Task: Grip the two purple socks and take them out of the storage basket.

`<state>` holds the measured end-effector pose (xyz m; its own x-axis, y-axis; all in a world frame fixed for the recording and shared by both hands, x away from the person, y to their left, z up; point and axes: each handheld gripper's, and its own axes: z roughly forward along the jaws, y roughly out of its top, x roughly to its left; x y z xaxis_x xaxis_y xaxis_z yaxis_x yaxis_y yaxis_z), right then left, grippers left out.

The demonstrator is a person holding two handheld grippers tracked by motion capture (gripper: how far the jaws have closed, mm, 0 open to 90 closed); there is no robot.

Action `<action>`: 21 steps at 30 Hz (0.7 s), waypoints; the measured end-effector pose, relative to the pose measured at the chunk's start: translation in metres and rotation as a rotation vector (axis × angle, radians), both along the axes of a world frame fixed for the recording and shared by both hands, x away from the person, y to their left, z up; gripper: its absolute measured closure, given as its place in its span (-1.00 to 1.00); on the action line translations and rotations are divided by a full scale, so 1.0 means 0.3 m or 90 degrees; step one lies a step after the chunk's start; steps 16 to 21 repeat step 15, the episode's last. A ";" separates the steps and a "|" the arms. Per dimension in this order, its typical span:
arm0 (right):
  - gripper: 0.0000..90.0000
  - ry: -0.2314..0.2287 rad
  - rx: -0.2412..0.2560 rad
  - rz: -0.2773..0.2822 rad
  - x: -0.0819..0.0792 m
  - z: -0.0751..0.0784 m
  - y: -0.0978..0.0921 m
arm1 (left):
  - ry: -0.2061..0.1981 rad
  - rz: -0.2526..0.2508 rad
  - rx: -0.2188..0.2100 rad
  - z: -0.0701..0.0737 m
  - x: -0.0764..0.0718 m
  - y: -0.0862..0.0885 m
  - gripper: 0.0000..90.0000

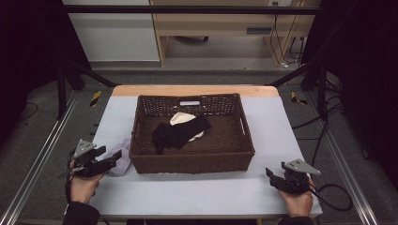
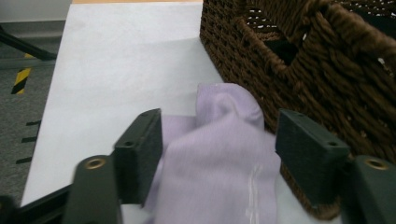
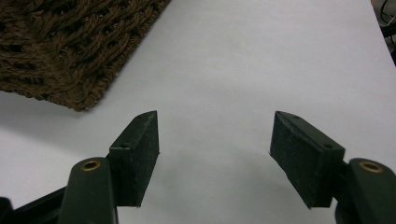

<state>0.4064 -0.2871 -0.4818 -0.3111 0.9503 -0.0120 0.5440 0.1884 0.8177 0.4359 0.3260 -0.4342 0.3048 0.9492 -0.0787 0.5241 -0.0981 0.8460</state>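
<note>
Left gripper spread wide around a lilac cloth, jaws either side of it, not clamped. Cloth heaped on the grey table, touching the brown wicker basket at its 8 o'clock corner. Inside the basket, black cloth over cream cloth. Right gripper at 4 o'clock, jaws apart over bare tabletop.
</note>
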 end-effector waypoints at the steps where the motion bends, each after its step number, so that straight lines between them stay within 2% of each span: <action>1: -0.29 0.000 0.001 -0.002 0.001 -0.001 0.000 | 0.000 0.001 0.002 -0.003 -0.011 0.007 -0.39; 5: -0.34 0.003 0.001 -0.009 0.006 0.000 -0.002 | 0.003 0.012 0.017 -0.024 -0.049 0.036 -0.54; 12: -0.42 0.003 -0.003 -0.015 0.016 0.001 -0.004 | 0.028 0.015 0.047 -0.066 -0.105 0.080 -0.64; 21: -0.45 0.003 -0.002 -0.013 0.020 0.001 -0.006 | 0.033 0.017 0.050 -0.073 -0.114 0.089 -0.66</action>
